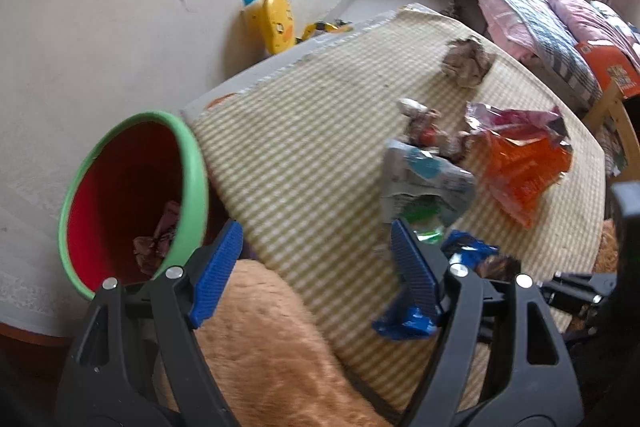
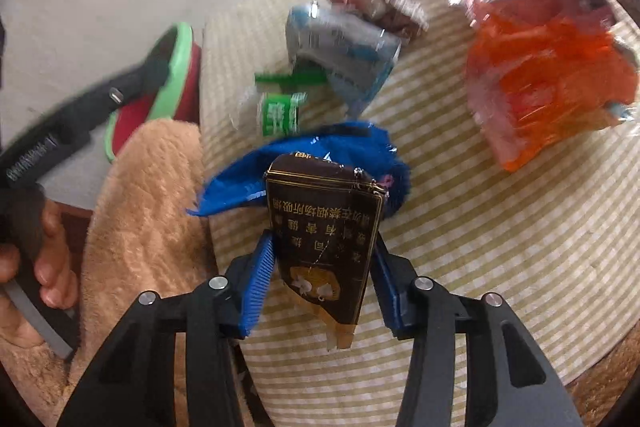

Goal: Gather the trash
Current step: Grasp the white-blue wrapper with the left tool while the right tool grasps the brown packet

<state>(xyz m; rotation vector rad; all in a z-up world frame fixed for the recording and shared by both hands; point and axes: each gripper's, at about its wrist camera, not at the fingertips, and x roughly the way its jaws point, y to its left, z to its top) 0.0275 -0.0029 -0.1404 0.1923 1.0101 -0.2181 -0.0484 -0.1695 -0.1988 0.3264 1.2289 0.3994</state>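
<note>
The right gripper (image 2: 322, 277) pinches one dark cigarette pack (image 2: 326, 227) above the checked desk (image 2: 480, 267), probably to carry it to the one green bin (image 1: 192, 163) beside the desk edge. The left gripper (image 1: 316, 271) hangs spread and empty near the bin. On the desk I count about six more wrappers, among them one orange bag (image 2: 552, 79) and one blue wrapper (image 2: 320, 155).

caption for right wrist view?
Right gripper clamps a dark cigarette pack above a blue wrapper on the checked mat.
</note>
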